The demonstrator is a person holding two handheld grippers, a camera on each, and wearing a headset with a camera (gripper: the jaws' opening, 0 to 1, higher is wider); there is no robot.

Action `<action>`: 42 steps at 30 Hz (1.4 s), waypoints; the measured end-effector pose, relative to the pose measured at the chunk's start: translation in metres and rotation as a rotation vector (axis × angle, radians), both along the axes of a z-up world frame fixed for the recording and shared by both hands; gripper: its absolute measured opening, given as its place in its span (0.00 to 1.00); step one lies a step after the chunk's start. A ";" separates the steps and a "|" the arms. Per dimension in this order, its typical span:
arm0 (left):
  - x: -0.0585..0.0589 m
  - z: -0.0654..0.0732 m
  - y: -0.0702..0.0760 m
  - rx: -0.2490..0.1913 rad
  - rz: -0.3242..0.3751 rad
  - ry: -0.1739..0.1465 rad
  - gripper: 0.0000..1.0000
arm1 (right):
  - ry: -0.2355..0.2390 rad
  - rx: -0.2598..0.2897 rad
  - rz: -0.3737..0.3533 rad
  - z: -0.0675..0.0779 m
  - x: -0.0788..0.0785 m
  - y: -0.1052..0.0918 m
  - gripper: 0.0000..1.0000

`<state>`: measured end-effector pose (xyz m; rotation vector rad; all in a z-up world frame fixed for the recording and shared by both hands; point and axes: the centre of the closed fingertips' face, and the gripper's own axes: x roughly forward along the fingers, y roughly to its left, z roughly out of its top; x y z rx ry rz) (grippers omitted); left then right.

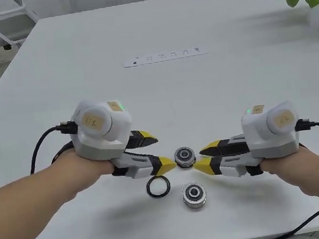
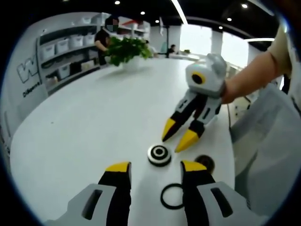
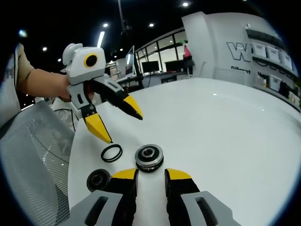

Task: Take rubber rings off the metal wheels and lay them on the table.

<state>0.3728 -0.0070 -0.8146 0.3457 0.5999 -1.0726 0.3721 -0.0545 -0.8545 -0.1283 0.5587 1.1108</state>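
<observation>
The wheel (image 1: 184, 157) stands on the table (image 1: 202, 93) between the gripper tips. Its ring (image 3: 149, 165) is likely soft, stretchy and grippy over heavy, stiff metal, so pinch the outer edge. A loose ring (image 1: 158, 186) and second wheel (image 1: 194, 195) lie nearer. The left gripper (image 1: 154, 150) and right gripper (image 1: 202, 157) both gape, empty.

Both claws match: the left gripper (image 1: 159, 151) and the right gripper (image 1: 202, 158) have white and pale grey bodies, black jaws and yellow tips. Between their tips is a silver wheel (image 1: 184, 157) rimmed in black. Near the left tips lies a black rubber ring (image 1: 149, 188), and beside it a bare silver wheel (image 1: 194, 195) with a dark hub, all on a plain white table (image 1: 229, 91).
</observation>
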 end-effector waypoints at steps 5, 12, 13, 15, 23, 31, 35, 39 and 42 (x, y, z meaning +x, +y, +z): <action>0.001 -0.004 -0.003 0.006 -0.009 0.006 0.41 | 0.002 0.002 -0.001 -0.001 0.000 0.000 0.20; 0.004 -0.009 -0.007 0.006 -0.015 0.013 0.38 | 0.006 0.003 -0.001 -0.003 -0.001 -0.001 0.19; 0.004 -0.009 -0.007 0.005 -0.016 0.014 0.38 | 0.006 0.003 -0.002 -0.003 -0.001 -0.001 0.19; 0.004 -0.010 -0.009 0.008 -0.017 0.016 0.37 | 0.006 0.004 -0.002 -0.003 -0.001 -0.001 0.19; 0.005 -0.015 -0.013 0.015 -0.027 0.022 0.33 | 0.008 0.005 -0.004 -0.004 0.000 -0.003 0.19; 0.007 -0.019 -0.019 0.022 -0.034 0.026 0.30 | 0.009 0.006 -0.004 -0.004 -0.001 -0.002 0.19; 0.007 -0.021 -0.022 0.027 -0.042 0.028 0.29 | 0.010 0.006 -0.004 -0.004 0.000 -0.003 0.19; 0.008 -0.023 -0.025 0.027 -0.044 0.031 0.27 | 0.011 0.006 -0.004 -0.004 0.000 -0.003 0.20; 0.008 -0.023 -0.028 0.027 -0.051 0.030 0.27 | 0.011 0.009 -0.005 -0.004 0.000 -0.003 0.19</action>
